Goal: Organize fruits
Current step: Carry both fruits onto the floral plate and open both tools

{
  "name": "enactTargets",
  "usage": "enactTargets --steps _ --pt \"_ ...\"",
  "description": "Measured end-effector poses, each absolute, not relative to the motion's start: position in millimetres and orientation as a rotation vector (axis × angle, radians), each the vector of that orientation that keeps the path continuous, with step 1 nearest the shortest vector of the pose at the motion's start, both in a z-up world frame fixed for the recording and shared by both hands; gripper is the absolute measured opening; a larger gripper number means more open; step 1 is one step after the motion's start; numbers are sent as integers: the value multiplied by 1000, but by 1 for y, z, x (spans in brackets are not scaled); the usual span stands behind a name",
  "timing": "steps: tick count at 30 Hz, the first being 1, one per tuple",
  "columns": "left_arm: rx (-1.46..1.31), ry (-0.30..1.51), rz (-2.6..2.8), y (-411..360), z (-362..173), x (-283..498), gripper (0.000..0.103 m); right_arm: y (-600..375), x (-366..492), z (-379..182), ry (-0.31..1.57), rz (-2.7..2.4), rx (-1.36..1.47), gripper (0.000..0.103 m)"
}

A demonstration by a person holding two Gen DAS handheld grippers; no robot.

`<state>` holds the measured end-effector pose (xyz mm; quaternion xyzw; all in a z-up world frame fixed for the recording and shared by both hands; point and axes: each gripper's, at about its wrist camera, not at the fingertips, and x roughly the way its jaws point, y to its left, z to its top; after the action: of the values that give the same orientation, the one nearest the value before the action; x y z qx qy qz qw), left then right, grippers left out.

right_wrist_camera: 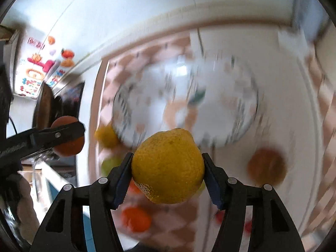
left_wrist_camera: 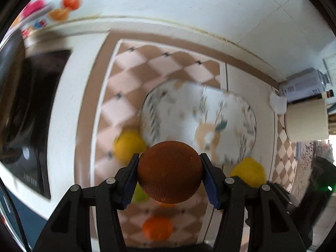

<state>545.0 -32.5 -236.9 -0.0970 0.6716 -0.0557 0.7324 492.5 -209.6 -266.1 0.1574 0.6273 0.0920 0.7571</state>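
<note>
1. Fruits are in both grips: a brown-orange orange [left_wrist_camera: 169,172] pinched in the left gripper [left_wrist_camera: 169,173], a yellow lemon [right_wrist_camera: 168,166] clamped in the right gripper [right_wrist_camera: 168,167].
2. Both hang above the table; the patterned plate [left_wrist_camera: 178,105] lies just ahead of and below each gripper.
3. Loose fruit, like an orange tangerine [left_wrist_camera: 157,227], sits below, nearer the person.
4. Neither hand looks clearly closer.

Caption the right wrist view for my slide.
Right gripper holds a yellow citrus fruit above a patterned plate.

Below your right gripper [right_wrist_camera: 168,168] the plate [right_wrist_camera: 241,126] and loose fruit blur; its held lemon [right_wrist_camera: 168,166] hides some
</note>
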Motion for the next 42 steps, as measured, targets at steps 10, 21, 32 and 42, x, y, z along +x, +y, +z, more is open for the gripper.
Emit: enactTargets --steps 10,21,32,42 --pt "-289 1679 -125 -75 -334 633 53 -220 603 -318 1447 202 112 65" --pt "-277 1746 -90 -79 -357 643 54 -217 629 -345 1516 286 51 66" --pt "-234 1737 -56 -73 -343 654 77 -217 640 -336 1580 301 109 85" --pt "-149 1637 -11 -59 -293 639 85 -229 611 -307 1575 194 100 85"
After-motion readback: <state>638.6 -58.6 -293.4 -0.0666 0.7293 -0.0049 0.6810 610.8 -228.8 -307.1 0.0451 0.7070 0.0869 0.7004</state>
